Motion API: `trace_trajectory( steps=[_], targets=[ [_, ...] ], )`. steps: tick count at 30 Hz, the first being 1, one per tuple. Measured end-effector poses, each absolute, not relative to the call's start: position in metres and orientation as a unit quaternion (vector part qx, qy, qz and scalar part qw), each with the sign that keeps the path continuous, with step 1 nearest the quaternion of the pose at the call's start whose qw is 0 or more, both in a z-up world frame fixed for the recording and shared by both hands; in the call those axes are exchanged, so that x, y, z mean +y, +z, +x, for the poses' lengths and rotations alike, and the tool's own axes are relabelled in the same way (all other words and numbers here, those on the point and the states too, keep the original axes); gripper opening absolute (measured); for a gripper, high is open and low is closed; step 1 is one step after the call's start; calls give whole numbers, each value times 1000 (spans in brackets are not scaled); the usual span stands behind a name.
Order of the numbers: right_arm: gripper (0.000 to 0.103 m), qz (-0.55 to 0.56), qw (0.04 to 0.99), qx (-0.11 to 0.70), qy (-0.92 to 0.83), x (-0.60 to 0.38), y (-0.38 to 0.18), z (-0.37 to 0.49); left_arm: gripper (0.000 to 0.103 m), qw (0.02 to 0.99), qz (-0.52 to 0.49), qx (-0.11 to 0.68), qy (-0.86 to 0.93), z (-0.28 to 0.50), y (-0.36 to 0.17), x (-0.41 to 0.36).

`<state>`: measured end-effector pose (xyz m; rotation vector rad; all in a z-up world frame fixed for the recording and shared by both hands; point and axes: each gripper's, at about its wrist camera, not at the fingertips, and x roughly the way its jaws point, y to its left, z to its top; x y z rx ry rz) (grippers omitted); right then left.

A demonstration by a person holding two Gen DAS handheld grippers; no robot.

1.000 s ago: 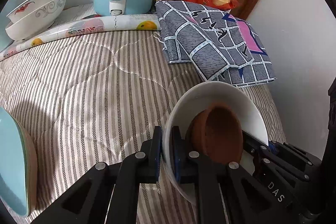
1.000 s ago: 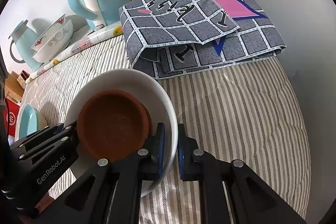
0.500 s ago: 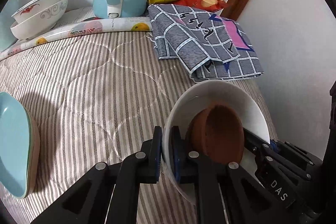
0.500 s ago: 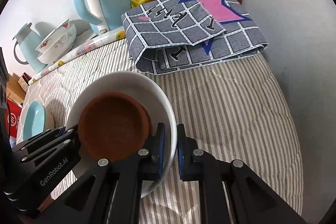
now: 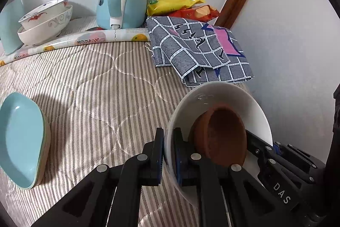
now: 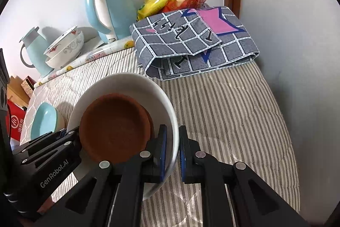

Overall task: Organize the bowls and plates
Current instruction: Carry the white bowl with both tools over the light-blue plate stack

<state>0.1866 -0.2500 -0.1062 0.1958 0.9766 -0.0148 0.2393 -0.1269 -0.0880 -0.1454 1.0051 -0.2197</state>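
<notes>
A white bowl [image 5: 221, 95] holding a brown dish [image 5: 223, 133] is pinched at opposite rims by the left gripper [image 5: 169, 154] and right gripper [image 6: 172, 154], and is best kept level.

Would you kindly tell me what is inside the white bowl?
A brown dish lies inside the white bowl, leaning toward one side. The bowl's bottom beneath it is covered.
</notes>
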Motion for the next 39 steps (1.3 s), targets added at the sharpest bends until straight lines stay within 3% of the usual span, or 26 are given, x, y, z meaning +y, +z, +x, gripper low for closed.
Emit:
trace_trajectory(
  steps=[39],
  targets=[
    [10, 86, 895, 434, 49, -175, -65, 189, 10, 889, -81, 447, -58, 220, -43, -46]
  ],
)
